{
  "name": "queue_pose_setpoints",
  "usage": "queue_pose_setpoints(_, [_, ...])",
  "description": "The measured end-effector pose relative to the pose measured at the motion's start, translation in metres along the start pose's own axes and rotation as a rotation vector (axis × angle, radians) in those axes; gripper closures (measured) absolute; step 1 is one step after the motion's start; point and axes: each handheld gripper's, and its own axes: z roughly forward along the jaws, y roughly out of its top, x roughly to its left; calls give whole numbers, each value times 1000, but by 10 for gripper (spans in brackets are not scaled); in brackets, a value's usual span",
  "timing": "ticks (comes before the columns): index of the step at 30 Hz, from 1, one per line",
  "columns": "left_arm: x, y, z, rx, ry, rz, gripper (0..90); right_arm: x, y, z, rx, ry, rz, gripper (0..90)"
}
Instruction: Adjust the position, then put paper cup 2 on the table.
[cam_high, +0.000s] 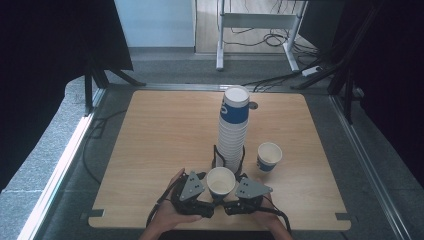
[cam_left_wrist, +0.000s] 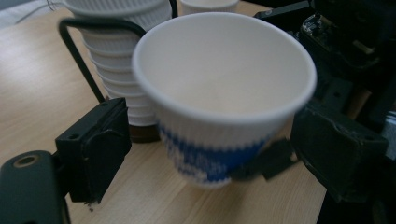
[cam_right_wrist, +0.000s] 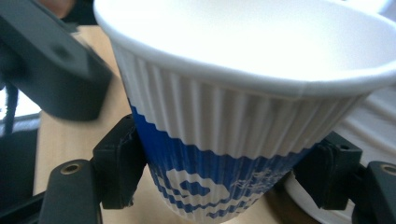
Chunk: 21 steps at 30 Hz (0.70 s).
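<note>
Right gripper (cam_right_wrist: 219, 186): jaws set against the blue lower band of a white ribbed paper cup (cam_right_wrist: 243, 116), one black pad on each side, pressing the wall; the cup is held upright, mouth up, just above the table. Left gripper (cam_left_wrist: 205, 154): jaws parted, the same cup (cam_left_wrist: 224, 102) between them; the near pad stands clear of the cup wall with wood showing in the gap, the far pad is close to it, contact not discernible. In the high view the right gripper (cam_high: 234, 186) and left gripper (cam_high: 206, 186) flank the cup (cam_high: 221, 183) at the near edge of the table, each topped by a grey three-cornered plate, a hand behind each. Just behind the cup: a tall stack of cups (cam_high: 233, 131), white with a blue band near the top, standing in a black wire holder (cam_high: 216, 156). To the stack's right, apart from it: a single cup (cam_high: 269, 157), upright, open, blue band at its base. Table (cam_high: 165, 150): light wood-grain top, roughly square, metal brackets at the near corners. Surroundings: grey carpet floor, black curtains at both sides, a white metal frame (cam_high: 255, 20) at the far end, loose cables (cam_high: 280, 80) on the floor beyond the table.
</note>
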Motion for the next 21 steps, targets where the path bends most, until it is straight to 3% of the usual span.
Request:
queue_pose_setpoints(2, [4,1,-5,-27,0,-23,133,-6,0,-6,-23,-16,34,253])
queue_pose_setpoints(6, [11,-2,-9,-37,29,-42,146,-11,2,-13,-49,-41,39,253])
queue_pose_setpoints(10, [15,-5,-7,-20,54,-60,150,-12,3,-16,-54,-47,36,253])
queue_pose_setpoints(21, [28,-14,3,18,44,-102,163,-19,3,-22,-75,-65,40,253])
